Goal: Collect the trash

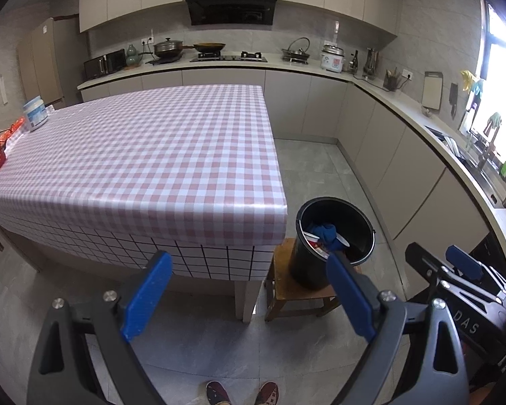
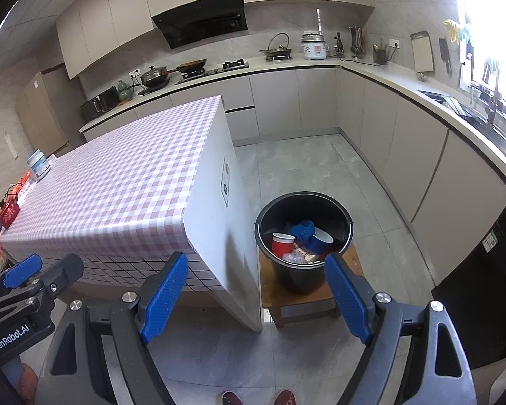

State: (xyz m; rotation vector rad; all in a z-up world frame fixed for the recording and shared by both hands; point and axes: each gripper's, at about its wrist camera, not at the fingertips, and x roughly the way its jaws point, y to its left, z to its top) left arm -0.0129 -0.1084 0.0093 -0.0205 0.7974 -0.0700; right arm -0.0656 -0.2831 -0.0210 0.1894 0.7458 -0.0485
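Both grippers, left gripper (image 1: 248, 290) and right gripper (image 2: 256, 290), jaws apart, empty; black bucket (image 2: 288, 202) lower centre already holds red cup (image 2: 281, 242), so trash looks collected.

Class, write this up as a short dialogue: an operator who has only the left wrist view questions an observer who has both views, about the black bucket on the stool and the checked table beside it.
Operator: In my view the black bucket shows a blue cloth and little else. What lies beside the cloth?
Observer: A red cup with a white inside, against the bucket's left wall.
Operator: And the side of the table that faces the bucket?
Observer: It is a plain white panel bearing a small label.
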